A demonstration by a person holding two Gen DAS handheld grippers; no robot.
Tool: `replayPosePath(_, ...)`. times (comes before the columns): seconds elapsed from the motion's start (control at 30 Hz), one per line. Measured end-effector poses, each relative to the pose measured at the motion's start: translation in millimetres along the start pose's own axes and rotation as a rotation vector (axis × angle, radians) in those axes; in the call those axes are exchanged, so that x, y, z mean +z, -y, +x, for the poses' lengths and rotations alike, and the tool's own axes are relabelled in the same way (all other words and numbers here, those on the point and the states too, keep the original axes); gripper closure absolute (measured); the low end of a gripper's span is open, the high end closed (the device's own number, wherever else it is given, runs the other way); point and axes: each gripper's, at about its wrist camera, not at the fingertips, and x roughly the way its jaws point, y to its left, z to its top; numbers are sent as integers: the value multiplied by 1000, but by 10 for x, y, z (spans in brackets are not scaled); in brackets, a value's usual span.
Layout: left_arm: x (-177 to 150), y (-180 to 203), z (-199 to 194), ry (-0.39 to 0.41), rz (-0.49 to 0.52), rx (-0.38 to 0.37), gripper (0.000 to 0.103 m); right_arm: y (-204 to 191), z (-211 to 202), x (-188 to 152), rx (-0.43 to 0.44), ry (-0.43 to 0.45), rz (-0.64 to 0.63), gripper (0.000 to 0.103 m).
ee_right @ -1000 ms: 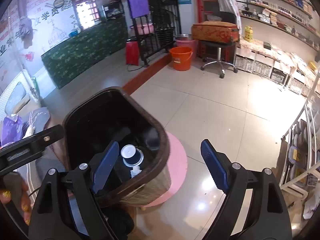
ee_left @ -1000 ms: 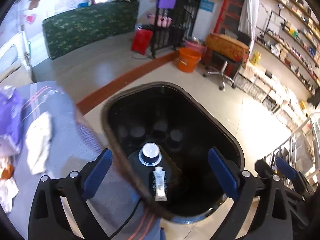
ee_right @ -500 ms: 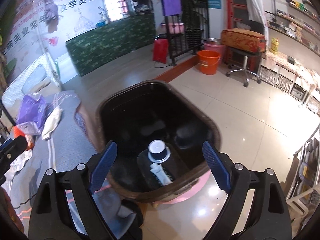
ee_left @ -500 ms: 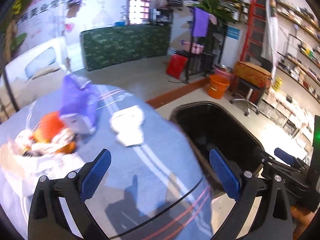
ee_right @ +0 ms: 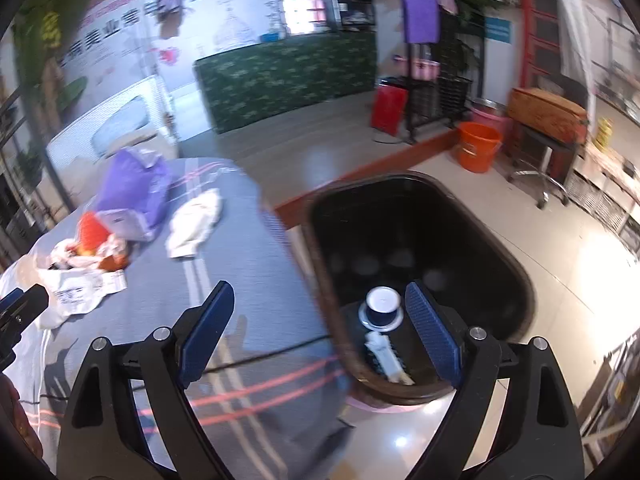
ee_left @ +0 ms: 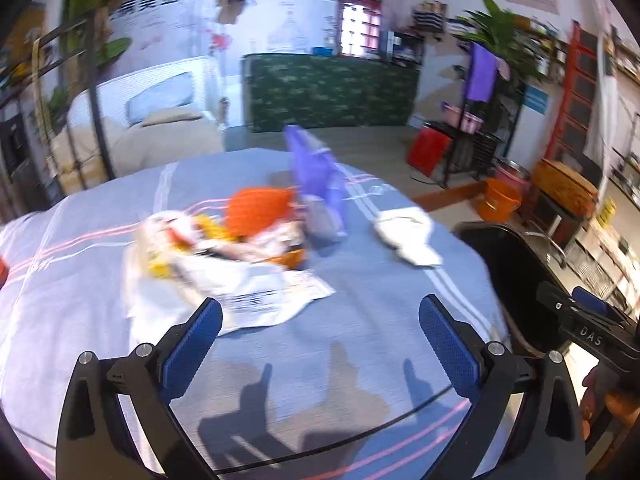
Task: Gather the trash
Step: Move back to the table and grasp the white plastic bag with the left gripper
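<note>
With both your left tongs and right tongs spread wide and empty, the trash pile lies ahead of the left pads, so a hasty pinch risks snagging the tablecloth beneath.

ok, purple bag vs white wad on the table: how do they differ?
The purple bag is bulky and stands tall; the white wad lies low and flat. The bag touches the orange-and-white litter pile; the wad lies apart, nearer the black bin. Both sit on the grey cloth, outside the bin.
</note>
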Motion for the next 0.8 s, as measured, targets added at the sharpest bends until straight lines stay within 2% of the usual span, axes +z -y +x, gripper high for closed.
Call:
replayPosePath(0.2, -134, -546, -104, -6, -82, 84, 6, -473, -6, 45, 81, 1, -91, 16)
replayPosePath(0.4, -222, -924, -113, -25, -131, 128, 6, -911, -5, 82, 150, -7, -169, 16)
replayPosePath(0.6, -211, -1128, -64, -23, -146, 124, 7, -1209, 16, 31, 180, -24, -218, 16)
replayPosePath(0.67, -157, -1205, 1, -39, -183, 100, 11, -1255, 20, 10, 180, -31, -227, 16)
replayPosePath(0.73, -88, -1235, 13, -19, -229, 69, 12, -1277, 28, -7, 177, -39, -231, 16)
replayPosePath(0.8, -17, -1216, 42, 0, -229, 61, 12, -1293, 30, -22, 178, -45, -232, 16)
